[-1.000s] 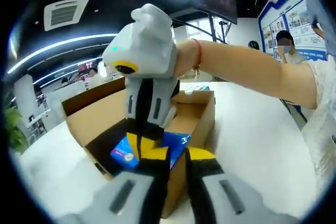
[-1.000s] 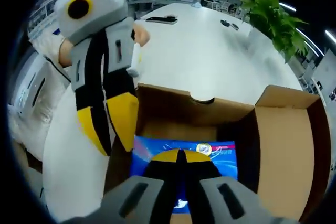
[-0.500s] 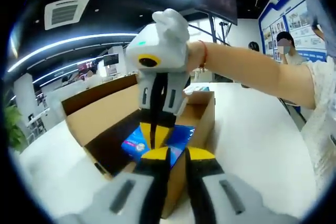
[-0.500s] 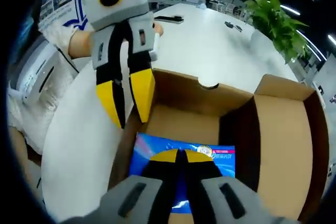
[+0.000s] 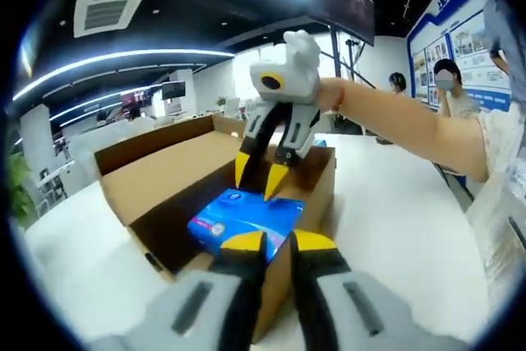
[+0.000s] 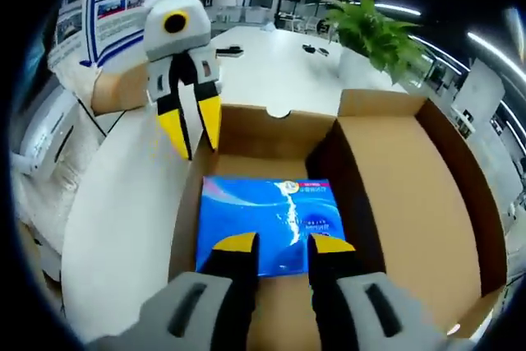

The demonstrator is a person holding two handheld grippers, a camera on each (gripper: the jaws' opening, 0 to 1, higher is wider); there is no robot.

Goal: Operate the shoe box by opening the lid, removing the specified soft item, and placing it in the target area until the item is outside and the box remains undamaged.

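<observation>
Inside the open shoe box [image 6: 411, 178] on the white tabletop [image 6: 123, 228], the blue soft pack [image 6: 263, 219] is seen lying flat on the floor. The right tongs [image 6: 275, 242], shut on it half a second ago, are now parted above it; the pack was released, so extraction must be retried. The left tongs [image 5: 269, 242], nearly together, rest at the box's near wall.

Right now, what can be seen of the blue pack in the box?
The blue pack is a flat, glossy rectangular packet with white swirls, small print and a round emblem near one edge. It lies flat on the floor of the open cardboard box, close to one side wall. The right gripper hangs just above it, jaws apart; contact cannot be told.
</observation>
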